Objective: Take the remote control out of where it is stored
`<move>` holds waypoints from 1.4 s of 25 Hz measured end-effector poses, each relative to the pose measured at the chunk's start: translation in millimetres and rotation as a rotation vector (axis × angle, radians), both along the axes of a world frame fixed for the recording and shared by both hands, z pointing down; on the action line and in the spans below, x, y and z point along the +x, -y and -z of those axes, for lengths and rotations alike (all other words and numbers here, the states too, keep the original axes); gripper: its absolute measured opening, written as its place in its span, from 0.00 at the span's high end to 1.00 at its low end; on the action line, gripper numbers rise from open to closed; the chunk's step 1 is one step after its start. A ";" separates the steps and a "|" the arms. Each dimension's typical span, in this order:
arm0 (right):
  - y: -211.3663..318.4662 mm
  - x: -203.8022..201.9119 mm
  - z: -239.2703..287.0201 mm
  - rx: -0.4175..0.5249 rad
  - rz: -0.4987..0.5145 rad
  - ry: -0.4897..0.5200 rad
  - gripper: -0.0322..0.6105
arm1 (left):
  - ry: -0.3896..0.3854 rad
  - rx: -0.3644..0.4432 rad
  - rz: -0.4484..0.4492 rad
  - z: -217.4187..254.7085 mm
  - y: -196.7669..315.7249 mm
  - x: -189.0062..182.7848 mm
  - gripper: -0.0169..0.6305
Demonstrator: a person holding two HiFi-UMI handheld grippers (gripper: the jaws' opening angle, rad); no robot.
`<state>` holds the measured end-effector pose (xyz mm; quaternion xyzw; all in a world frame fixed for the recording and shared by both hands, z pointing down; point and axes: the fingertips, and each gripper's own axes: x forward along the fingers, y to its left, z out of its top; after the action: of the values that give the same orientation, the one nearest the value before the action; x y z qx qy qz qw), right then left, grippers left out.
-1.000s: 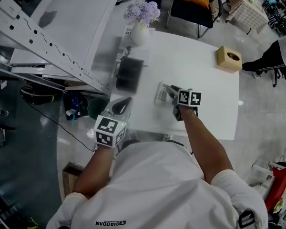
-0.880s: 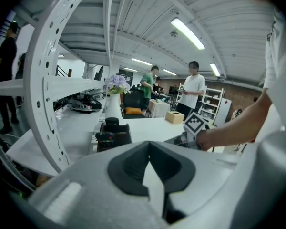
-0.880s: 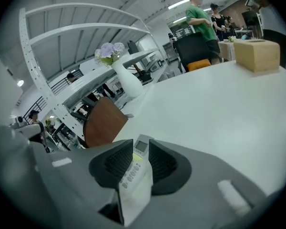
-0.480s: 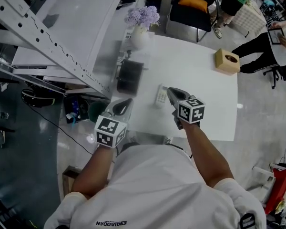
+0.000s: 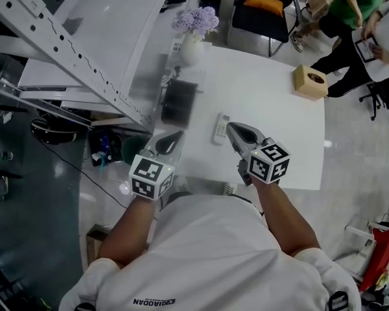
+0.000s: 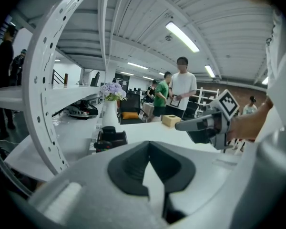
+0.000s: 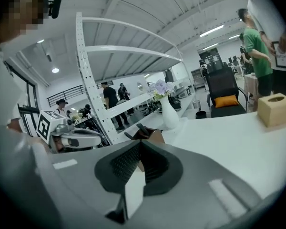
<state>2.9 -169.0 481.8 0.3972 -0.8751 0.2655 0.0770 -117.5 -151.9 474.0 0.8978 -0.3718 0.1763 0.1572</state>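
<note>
R gripper jaws together, empty, near remote toward table's near edge; L gripper closed too.

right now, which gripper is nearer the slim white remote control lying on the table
Right. The right gripper hangs just beside the slim white remote control; the left gripper is farther off, by the white table's left edge.
</note>
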 end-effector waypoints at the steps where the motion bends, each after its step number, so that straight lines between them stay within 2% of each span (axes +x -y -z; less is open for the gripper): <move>1: -3.0 -2.3 3.3 0.012 0.010 -0.009 0.94 | -0.004 0.003 0.000 1.8 -0.5 -0.2 0.97; 8: -16.2 -18.1 8.6 0.078 0.075 -0.097 0.94 | -0.043 0.007 0.011 8.9 -1.5 -0.8 0.97; 19: -15.2 -20.6 6.4 0.072 0.069 -0.096 0.94 | -0.011 0.011 -0.005 6.0 -5.1 -0.7 0.97; 24: -14.7 -23.9 5.6 0.074 0.078 -0.102 0.94 | -0.038 0.020 0.023 9.5 -1.2 -5.2 0.97; 35: -12.0 -30.6 3.3 0.071 0.087 -0.109 0.94 | -0.033 0.017 0.033 8.2 0.2 -11.5 0.97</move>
<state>-27.8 -157.0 478.6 0.3752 -0.8949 0.2084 0.1218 -129.0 -152.1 465.9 0.8956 -0.3854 0.1556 0.1584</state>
